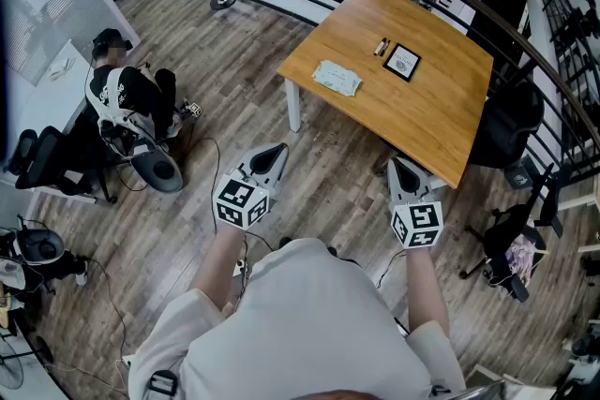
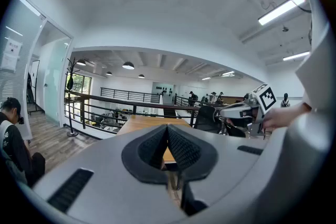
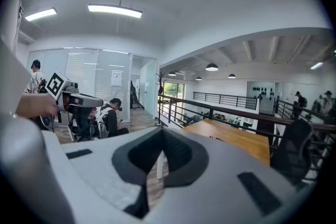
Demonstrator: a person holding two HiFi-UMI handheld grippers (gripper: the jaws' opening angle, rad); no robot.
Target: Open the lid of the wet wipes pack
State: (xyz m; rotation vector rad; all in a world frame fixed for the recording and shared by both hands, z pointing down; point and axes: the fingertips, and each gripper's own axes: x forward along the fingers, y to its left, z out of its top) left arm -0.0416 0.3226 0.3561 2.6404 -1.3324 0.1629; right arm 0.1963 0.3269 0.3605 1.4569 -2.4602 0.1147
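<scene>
1. The left tool [image 1: 272,151] and right tool [image 1: 401,166] are being held above the wooden floor [image 1: 234,61], jaws pressed together, empty.
2. The wet wipes pack [image 1: 336,78] is being shown lying on the desk [image 1: 431,108], well apart from both.

The pack [image 1: 336,78] on the table [image 1: 441,112] is too small to tell how its lid lies. The little item [image 1: 382,46] just left of the dark square [image 1: 402,62] is too small to name. In their own views, the left gripper [image 2: 167,126] and right gripper [image 3: 163,129] hide most of the table.
</scene>
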